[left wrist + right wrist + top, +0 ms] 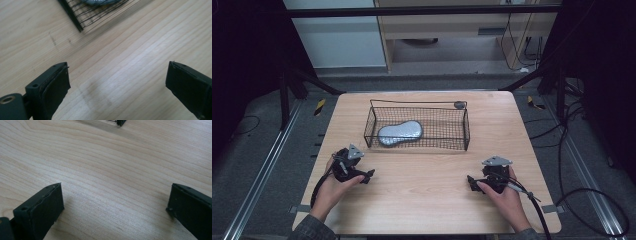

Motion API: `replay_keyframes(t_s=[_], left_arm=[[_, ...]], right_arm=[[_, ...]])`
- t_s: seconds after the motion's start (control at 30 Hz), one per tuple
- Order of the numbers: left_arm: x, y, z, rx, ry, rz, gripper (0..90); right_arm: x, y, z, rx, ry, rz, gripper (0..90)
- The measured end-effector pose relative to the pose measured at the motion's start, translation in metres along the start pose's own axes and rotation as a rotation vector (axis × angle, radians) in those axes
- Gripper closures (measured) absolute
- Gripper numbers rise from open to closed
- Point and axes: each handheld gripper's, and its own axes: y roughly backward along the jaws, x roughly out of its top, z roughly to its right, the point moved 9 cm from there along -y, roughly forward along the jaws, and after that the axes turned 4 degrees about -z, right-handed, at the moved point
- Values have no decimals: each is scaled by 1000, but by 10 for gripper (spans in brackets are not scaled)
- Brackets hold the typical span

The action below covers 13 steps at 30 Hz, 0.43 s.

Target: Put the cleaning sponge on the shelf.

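Your left claw (368, 176) rests on the desk (427, 200) with its jaws spread wide and nothing between them. Your right claw (471, 182) rests on the desk too, jaws spread just as wide, also holding nothing. In both gripper views you see bare wood between the black jaws.

The thing to go for looks like the grey pad (400, 132). It lies inside the wire basket (467, 131), in the end of the basket that is closer to your left claw. From the left claw it is ahead and a little toward the middle of the desk, near but not touching. From the right claw it is ahead and far across, well apart. So your left hand (330, 189) is the nearer one, I think.

The pad is long and rounded, a bit like a peanut, pinched in at the middle. Its long side runs along the basket's long side, so it lies crosswise in front of your left claw. It looks silvery grey with a bumpy skin, and it lies flat on the basket's floor.

The basket's front wall stands between the left claw and the pad. In the left gripper view you see the basket's corner (75, 21) ahead, with a bit of the pad (96, 2) behind the wires. You will likely need to come over the wall from above.
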Motion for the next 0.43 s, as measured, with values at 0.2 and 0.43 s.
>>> replay_keyframes(t_s=[0.2, 0.43], left_arm=[[-9, -11, -17, -1, 95, 24, 41], [-18, -23, -23, -29, 167, 50, 0]], right_arm=[[0, 0, 0, 0, 0, 0, 5], [0, 0, 0, 0, 0, 0, 5]])
